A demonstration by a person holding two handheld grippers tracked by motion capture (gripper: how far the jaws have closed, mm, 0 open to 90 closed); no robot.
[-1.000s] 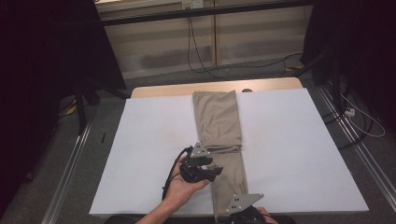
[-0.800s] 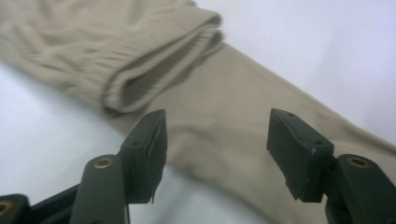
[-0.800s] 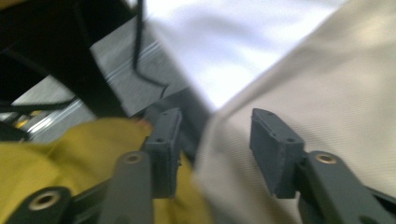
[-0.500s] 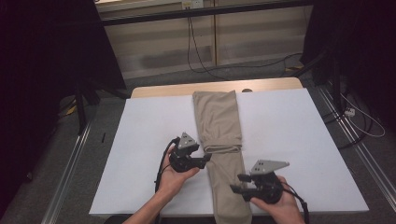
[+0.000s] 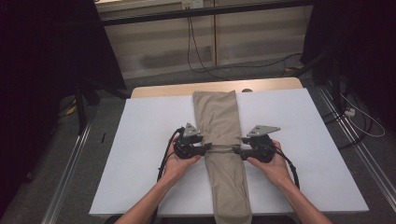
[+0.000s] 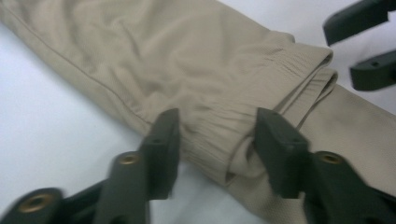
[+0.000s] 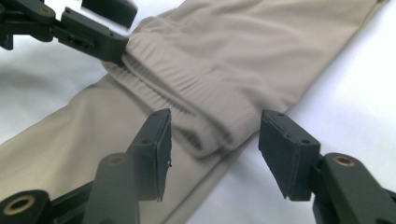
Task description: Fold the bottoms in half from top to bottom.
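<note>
Beige trousers [image 5: 217, 116] lie lengthwise down the middle of the white table [image 5: 149, 135], with a ribbed elastic hem [image 6: 299, 60] folded across them halfway. My left gripper [image 5: 209, 148] points in from the cloth's left edge. Its jaws [image 6: 217, 140] have just been closing and straddle the hem's corner without clearly pinching it. From the right edge my right gripper [image 5: 236, 150] faces it. Its jaws [image 7: 215, 144] have just been opening and stand wide around the hem's [image 7: 187, 88] other corner, apart from it. Each gripper view shows the opposite gripper [image 6: 369, 46] [image 7: 93, 32] across the cloth.
The trousers' lower end hangs over the near table edge [image 5: 231, 212]. A wooden strip [image 5: 163, 89] borders the far edge. Metal rails [image 5: 70, 163] run along the floor on both sides, and cables [image 5: 201, 56] lie on the floor beyond the table.
My right gripper has come up from the near table edge to the right side of the hem. My left gripper has shifted slightly farther up the table along the cloth's left edge.
</note>
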